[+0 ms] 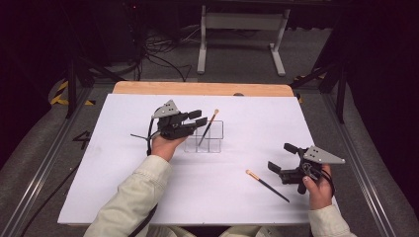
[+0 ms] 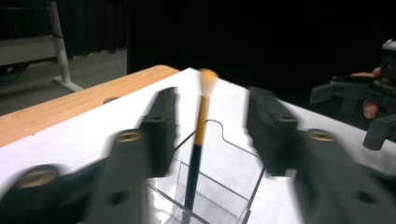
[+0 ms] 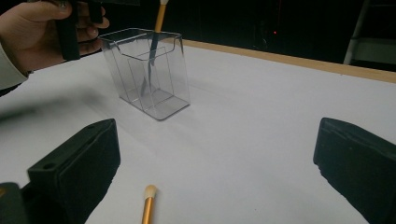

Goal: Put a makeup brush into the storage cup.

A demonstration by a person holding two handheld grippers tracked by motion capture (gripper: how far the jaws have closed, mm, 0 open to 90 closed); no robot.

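Brush in organizer [image 2: 201,116]: stands tilted in the clear organizer [image 1: 205,137], black handle down, bristle tip up and clear of the rim.
Left jaws: left gripper [image 1: 195,118] spread, one jaw on each side of that brush's orange ferrule, pads not touching it; looks let go.
Left gripper place: just above the organizer's left end, hand behind it.
Progress: one brush of two is in, so roughly halfway by my read.
Second brush [image 1: 267,185]: flat on the white counter [image 1: 247,118], well to the right of the organizer and nearer the person, bristle end pointing back toward the organizer.
Right jaws: right gripper [image 1: 284,159] spread wide, nothing between them.
Right gripper place: right of the organizer, just beside the second brush, which lies low between the jaws in the right gripper view [image 3: 149,205].
Left to do: pick up second brush, drop in organizer.
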